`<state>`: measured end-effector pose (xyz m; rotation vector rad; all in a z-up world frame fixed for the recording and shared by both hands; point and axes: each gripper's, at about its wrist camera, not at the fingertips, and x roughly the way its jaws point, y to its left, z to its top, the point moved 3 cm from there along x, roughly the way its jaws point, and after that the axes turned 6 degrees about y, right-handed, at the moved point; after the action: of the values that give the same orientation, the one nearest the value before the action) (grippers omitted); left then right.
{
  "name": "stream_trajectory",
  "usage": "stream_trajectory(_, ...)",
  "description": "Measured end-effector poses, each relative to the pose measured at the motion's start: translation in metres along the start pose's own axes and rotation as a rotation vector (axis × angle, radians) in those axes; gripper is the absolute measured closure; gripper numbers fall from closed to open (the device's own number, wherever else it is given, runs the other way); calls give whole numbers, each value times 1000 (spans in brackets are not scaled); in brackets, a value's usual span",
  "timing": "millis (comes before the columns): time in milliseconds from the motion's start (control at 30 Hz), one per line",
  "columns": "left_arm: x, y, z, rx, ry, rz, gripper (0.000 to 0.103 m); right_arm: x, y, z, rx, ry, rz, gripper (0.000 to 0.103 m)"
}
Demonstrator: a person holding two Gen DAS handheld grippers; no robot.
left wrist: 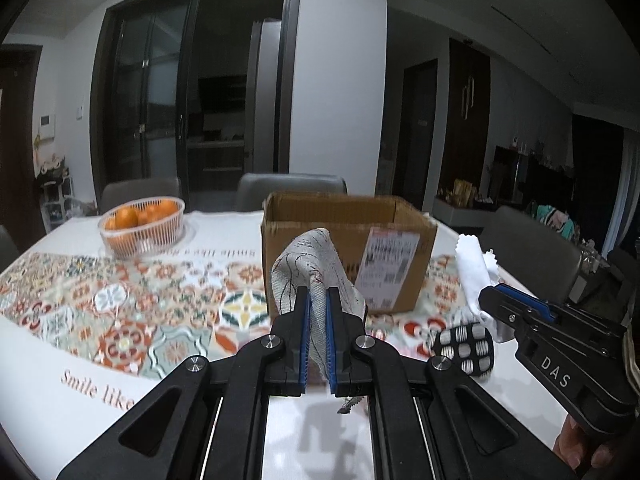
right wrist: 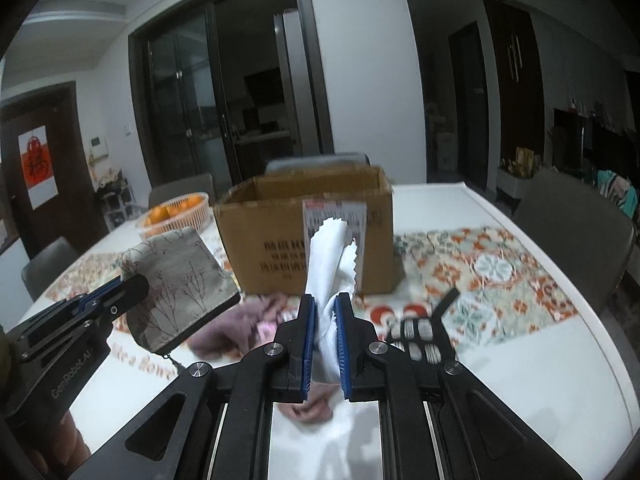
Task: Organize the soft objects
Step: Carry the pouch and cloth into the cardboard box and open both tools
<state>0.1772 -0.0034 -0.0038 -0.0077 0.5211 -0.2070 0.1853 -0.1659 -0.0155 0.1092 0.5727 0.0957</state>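
Observation:
My left gripper [left wrist: 318, 296] is shut on a grey fabric pouch [left wrist: 316, 264] with a branch print, held above the table in front of the open cardboard box [left wrist: 348, 216]. It also shows in the right wrist view [right wrist: 180, 284]. My right gripper [right wrist: 324, 304] is shut on a white cloth [right wrist: 330, 256] with zigzag edges, held up before the box [right wrist: 272, 228]. The cloth also shows in the left wrist view [left wrist: 474, 268]. A black-and-white checked item [left wrist: 464, 346] lies on the table. A pink-purple soft cloth [right wrist: 232, 320] lies below my right gripper.
A white basket of oranges [left wrist: 142, 226] stands at the back left of the table. A patterned runner [left wrist: 120, 308] covers the table's middle. Grey chairs [left wrist: 290, 190] stand around the far and right sides.

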Motion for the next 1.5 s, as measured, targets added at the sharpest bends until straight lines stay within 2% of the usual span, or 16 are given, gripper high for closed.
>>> stream_trajectory(400, 16, 5, 56, 10, -92, -18, 94, 14, 4, 64, -8, -102, 33, 91)
stream_trajectory(867, 56, 1, 97, 57, -122, -12, 94, 49, -1, 110, -37, -132, 32, 91)
stream_trajectory(1167, 98, -5, 116, 87, -103, 10, 94, 90, -12, 134, -50, -86, 20, 91)
stream_trajectory(1500, 156, -3, 121, 82, -6, -8, 94, 143, -29, 138, -38, 19, -3, 91)
